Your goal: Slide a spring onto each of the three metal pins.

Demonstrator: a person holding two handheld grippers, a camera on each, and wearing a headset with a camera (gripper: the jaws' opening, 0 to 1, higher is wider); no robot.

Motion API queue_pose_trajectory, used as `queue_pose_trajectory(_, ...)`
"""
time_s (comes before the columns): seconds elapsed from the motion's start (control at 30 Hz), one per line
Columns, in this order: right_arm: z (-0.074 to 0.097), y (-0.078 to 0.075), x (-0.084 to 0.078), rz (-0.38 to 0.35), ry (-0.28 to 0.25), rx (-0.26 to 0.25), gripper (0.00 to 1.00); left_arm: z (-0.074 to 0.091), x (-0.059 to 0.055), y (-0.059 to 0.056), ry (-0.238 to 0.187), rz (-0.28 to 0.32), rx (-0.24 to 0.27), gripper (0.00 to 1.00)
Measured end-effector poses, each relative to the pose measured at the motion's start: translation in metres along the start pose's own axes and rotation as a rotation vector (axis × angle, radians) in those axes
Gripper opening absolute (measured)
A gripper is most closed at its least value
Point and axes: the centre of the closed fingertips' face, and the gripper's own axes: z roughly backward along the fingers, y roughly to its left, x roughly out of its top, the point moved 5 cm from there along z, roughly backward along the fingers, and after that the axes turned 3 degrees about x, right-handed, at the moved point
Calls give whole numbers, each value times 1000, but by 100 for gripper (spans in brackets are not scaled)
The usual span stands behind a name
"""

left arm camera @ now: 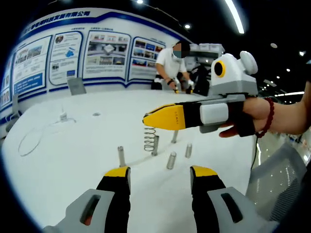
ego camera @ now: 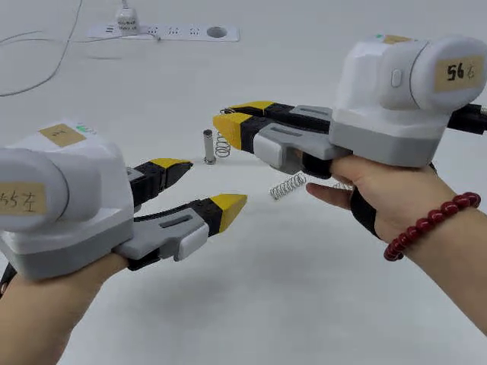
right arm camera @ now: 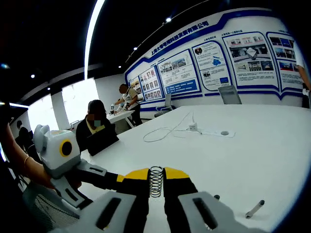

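My right gripper (right arm camera: 155, 175) is shut on a small steel spring (right arm camera: 155, 181), which stands upright between its yellow tips. In the head view, that right gripper (ego camera: 228, 120) reaches in from the right and holds the spring (ego camera: 222, 144) just beside an upright metal pin (ego camera: 208, 146). The left gripper view shows the spring (left arm camera: 150, 139) hanging under the right gripper (left arm camera: 163, 117), close to one pin (left arm camera: 155, 145) among several standing pins (left arm camera: 171, 160). My left gripper (ego camera: 204, 182) is open and holds nothing, a little nearer than the pins. A second spring (ego camera: 288, 185) lies loose on the table.
A white power strip (ego camera: 163, 32) with a plug and cable lies at the far edge of the white table (ego camera: 266, 289). People sit and stand at other tables (right arm camera: 119, 116) in the background. A person's hand with a red bead bracelet (ego camera: 430, 224) holds the right gripper.
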Motion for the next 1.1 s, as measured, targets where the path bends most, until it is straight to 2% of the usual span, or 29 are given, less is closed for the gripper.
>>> queue_pose_trajectory(0.23, -12, -13, 1, 36, 1, -15, 11, -1, -3, 0, -8, -21, 5, 57)
queue_pose_trajectory(0.33, -18, -17, 2, 73, -5, -23, 11, -1, -3, 1, -20, -29, 14, 60)
queue_pose_trajectory(0.43, -25, -21, 3, 113, -17, -29, 11, -3, -5, 2, -11, -47, 20, 61)
queue_pose_trajectory(0.53, -31, -24, 5, 130, -27, -24, 11, -3, -6, 3, -14, -35, 22, 64)
queue_pose_trajectory(0.93, -49, -35, -4, 140, 10, -39, 11, -7, -8, 5, -21, -17, 24, 77)
queue_pose_trajectory(1.1, -54, -38, -6, 144, 18, -43, 11, -7, -9, 5, -18, -18, 22, 80)
